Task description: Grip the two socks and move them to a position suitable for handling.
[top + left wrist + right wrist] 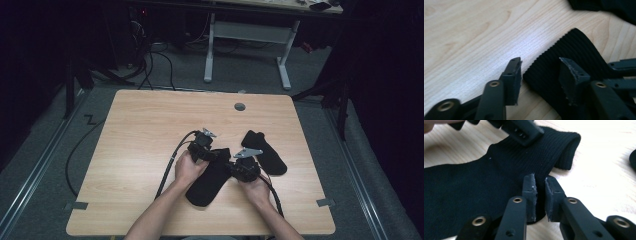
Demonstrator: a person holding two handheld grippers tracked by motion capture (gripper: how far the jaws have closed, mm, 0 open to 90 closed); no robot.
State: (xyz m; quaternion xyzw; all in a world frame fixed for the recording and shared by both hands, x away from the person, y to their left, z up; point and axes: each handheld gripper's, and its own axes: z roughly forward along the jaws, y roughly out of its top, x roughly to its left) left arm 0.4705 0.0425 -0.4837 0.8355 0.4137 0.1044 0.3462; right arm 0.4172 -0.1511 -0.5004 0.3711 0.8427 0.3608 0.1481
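The black sock [209, 181] lies flat on the table [145, 130] near its front edge between my hands, long axis running diagonally, ribbed cuff up and away toward the middle, toe end toward me. My right gripper [539, 185] has its jaws narrowed onto the sock's edge just below the cuff, apparently pinching fabric, while my left gripper [540, 68] stands half open astride the cuff's other edge, not yet pressing. I judge I'm at the grasping step; next I must close the left on the cuff, keeping clear of the second sock [265, 150] lying just beyond.
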